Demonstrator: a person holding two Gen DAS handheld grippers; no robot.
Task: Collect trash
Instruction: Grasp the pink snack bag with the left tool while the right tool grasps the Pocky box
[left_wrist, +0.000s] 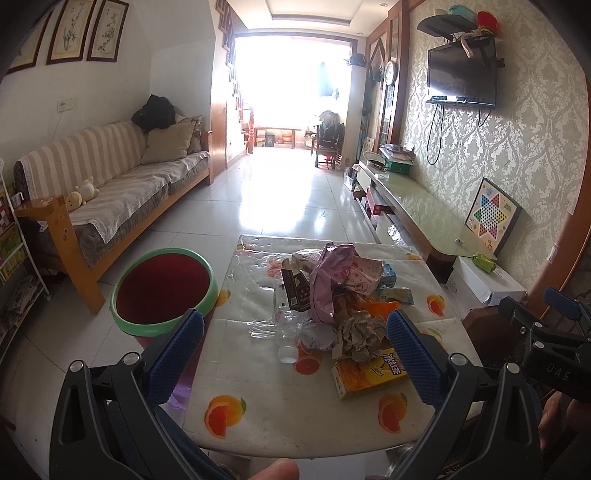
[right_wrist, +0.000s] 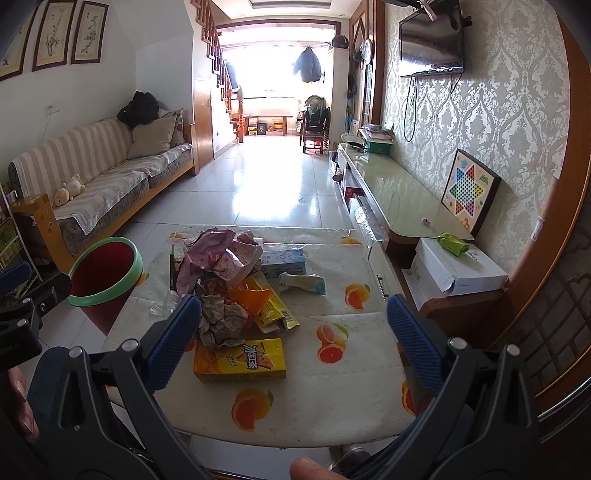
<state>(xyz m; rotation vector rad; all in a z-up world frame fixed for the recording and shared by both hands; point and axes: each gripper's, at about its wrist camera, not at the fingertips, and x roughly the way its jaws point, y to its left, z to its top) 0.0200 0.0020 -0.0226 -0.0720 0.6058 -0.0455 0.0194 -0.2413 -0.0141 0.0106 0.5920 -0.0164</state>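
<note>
Trash heaped on the table, both grippers wide

The left gripper (left_wrist: 295, 347) and right gripper (right_wrist: 295, 328) hover at the table's (right_wrist: 332, 406) near edge, fingers spread apart and empty. The trash pile (left_wrist: 340, 291) sits toward the table's left side: pink wrapper, crumpled paper (right_wrist: 221, 317), clear bottle (left_wrist: 284, 325), yellow carton (right_wrist: 240, 362). A green-rimmed red bin (left_wrist: 164, 291) stands on the floor just beside the left edge

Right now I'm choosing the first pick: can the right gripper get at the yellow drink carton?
Probably yes: the right gripper is open, and the yellow drink carton lies nearest, uncovered.
</note>
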